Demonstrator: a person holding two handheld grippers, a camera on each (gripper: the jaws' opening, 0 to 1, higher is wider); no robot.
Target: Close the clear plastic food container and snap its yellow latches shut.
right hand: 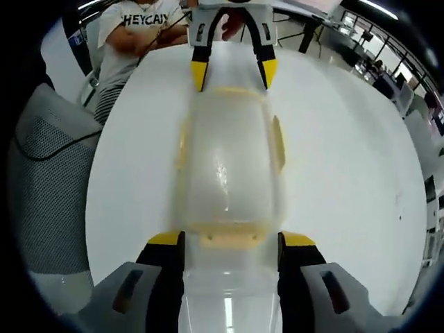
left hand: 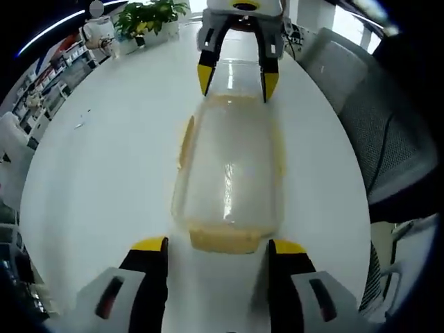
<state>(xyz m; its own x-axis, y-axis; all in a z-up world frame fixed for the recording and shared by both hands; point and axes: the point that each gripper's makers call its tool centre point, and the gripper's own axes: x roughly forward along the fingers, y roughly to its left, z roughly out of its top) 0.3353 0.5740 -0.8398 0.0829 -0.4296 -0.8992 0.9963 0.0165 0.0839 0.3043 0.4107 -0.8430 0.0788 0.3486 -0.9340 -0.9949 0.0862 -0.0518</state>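
Container lies lid-on on white tabletop. Left gripper and right gripper spread-fingered at opposite ends, probably not gripping. Shirt reads "HEYCAI".

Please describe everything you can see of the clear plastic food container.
The clear plastic food container is an oblong, cloudy see-through box with pale yellow latches at its ends and sides. Its lid is on. It lies flat on the white table, between the left gripper and right gripper, both open at opposite ends.

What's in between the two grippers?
The clear food container with its yellow latches lies on the white table between them, in both views.
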